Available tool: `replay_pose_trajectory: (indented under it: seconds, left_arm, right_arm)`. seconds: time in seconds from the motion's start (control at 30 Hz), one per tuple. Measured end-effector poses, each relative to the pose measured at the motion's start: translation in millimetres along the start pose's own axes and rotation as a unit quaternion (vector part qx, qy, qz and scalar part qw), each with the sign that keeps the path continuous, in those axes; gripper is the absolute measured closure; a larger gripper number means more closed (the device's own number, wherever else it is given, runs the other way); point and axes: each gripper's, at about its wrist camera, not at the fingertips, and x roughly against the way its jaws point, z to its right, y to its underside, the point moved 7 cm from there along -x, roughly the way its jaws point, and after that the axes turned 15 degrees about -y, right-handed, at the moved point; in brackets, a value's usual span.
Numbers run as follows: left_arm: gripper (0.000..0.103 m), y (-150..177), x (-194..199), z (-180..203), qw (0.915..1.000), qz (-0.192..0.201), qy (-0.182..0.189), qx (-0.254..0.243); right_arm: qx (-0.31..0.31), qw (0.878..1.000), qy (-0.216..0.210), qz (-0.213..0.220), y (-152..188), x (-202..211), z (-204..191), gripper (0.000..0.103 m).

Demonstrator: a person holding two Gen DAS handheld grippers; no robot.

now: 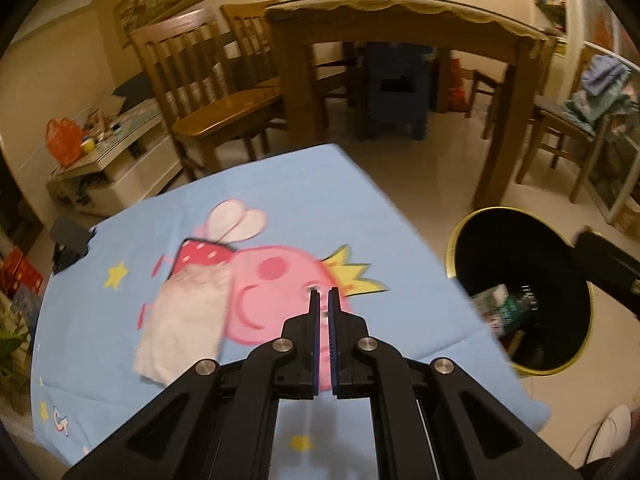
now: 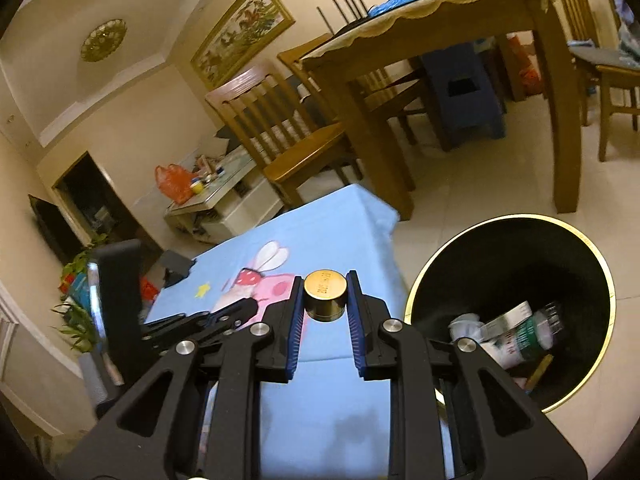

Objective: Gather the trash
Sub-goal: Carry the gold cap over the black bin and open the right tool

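Observation:
My right gripper is shut on a small round gold tin and holds it above the blue cartoon tablecloth, left of the black gold-rimmed trash bin. The bin holds cartons and wrappers. My left gripper is shut and empty above the tablecloth. A crumpled white tissue lies on the cloth to its left, with a red spotted item just beyond it. The bin stands on the floor to the right of the table. The right gripper's body shows at the right edge.
A wooden dining table and chairs stand beyond on the tiled floor, with a blue stool under the table. A low white cabinet with clutter is at the left. A black object sits at the cloth's far left corner.

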Motion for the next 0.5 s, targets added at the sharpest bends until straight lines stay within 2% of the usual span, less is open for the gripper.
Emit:
replay_pose_trajectory:
  seconds: [0.23,0.5]
  left_arm:
    - [0.1,4,14,35,0.9991,0.01,0.037,-0.017]
    - [0.1,4,34,49,0.9977,0.054,0.025,-0.031]
  right_arm:
    - [-0.002,0.999,0.034,0.017,-6,29,30,0.082]
    - [0.028,0.997,0.072,0.012,0,42,41,0.082]
